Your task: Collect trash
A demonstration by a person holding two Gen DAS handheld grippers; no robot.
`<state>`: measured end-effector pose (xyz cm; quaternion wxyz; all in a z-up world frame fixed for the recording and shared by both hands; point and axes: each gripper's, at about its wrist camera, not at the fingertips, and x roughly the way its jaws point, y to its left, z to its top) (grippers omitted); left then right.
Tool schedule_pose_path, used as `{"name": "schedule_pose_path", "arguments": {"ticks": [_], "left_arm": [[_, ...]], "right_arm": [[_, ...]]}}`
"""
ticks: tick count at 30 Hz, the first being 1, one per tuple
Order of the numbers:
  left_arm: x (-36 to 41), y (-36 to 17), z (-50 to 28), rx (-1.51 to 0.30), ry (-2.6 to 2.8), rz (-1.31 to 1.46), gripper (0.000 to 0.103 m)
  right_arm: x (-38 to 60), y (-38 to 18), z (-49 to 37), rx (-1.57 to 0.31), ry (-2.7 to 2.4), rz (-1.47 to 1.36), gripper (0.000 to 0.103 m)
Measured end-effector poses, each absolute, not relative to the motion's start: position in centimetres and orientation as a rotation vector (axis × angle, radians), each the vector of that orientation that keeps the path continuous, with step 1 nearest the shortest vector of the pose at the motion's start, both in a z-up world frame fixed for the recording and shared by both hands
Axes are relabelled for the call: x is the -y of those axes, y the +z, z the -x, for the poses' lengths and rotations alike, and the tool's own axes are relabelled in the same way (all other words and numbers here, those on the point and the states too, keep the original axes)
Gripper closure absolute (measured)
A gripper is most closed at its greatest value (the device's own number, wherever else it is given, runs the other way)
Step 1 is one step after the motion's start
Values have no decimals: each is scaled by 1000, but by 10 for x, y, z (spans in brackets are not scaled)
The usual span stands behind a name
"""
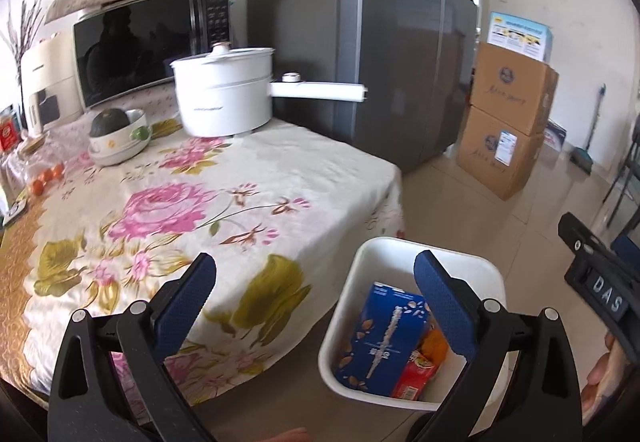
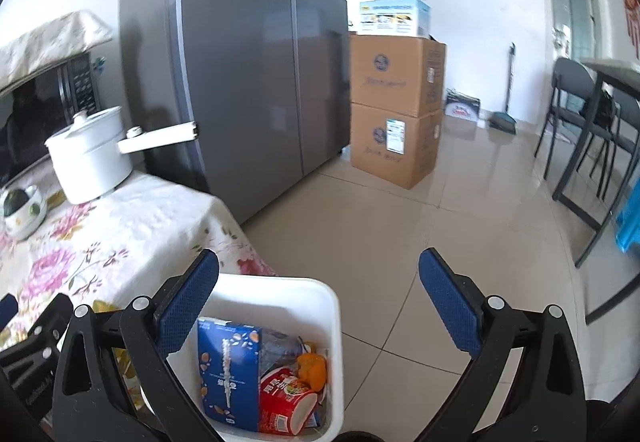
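Both grippers spread wide, nothing held. Left gripper (image 1: 315, 274) hangs over table edge w/ floral cloth (image 1: 240, 178); right gripper (image 2: 319, 268) over floor by the white bin (image 2: 334, 322). Bin on floor just beside table, holds blue carton (image 2: 228, 374), red noodle cup (image 2: 286, 402), orange peel (image 2: 312, 364).

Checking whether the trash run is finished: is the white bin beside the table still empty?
No. The white bin already holds a blue carton, a red instant-noodle cup and orange peel.
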<state>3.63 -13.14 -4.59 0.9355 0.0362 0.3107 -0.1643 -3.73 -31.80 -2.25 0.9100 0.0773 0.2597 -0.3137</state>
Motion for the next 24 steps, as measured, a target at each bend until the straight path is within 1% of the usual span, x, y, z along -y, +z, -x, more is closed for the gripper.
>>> {"name": "schedule_pose_path", "arguments": {"ticks": [10,24], "left_arm": [[105,-50,-50,-672,-276,-28,7],[103,-52,-52,-696,-273,-18,7]], "right_arm": [[294,-27,23,-547,-613,-83,7],[294,-31,20,-566,-605,-74,7]]}}
